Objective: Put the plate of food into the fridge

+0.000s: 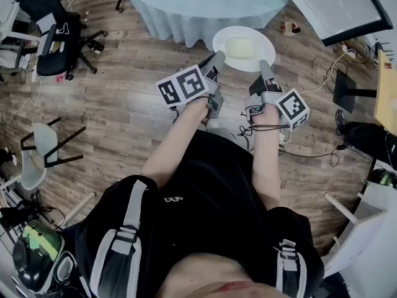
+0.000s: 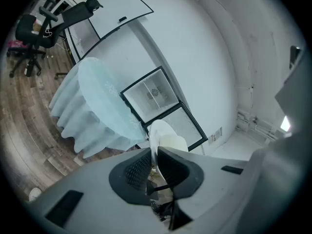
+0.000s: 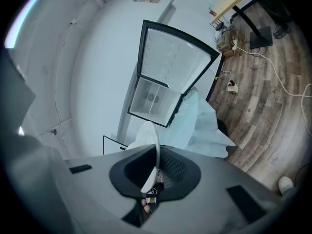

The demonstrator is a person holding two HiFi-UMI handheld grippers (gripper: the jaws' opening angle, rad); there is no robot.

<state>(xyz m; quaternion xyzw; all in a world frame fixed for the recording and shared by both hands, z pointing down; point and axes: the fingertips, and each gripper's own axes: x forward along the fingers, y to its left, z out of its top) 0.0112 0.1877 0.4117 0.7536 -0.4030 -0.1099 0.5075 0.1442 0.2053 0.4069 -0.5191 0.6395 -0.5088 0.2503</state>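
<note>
A white plate (image 1: 232,39) with a pale slab of food (image 1: 242,47) is held level above the wooden floor, in front of me. My left gripper (image 1: 218,58) is shut on the plate's left rim and my right gripper (image 1: 265,65) on its right rim. In the left gripper view the plate (image 2: 155,133) stands edge-on between the jaws of the left gripper (image 2: 155,160), with the food (image 2: 174,143) to its right. The right gripper (image 3: 157,167) pinches the plate (image 3: 146,133) the same way. The open fridge (image 2: 152,95) with its glass door (image 3: 173,57) swung wide lies ahead.
A round table with a pale blue cloth (image 1: 205,5) stands just beyond the plate, beside the fridge door (image 1: 332,8). Office chairs (image 1: 59,36) and a white chair (image 1: 36,157) are on the left. Cables (image 1: 322,85) and a black stand (image 1: 348,90) lie on the right.
</note>
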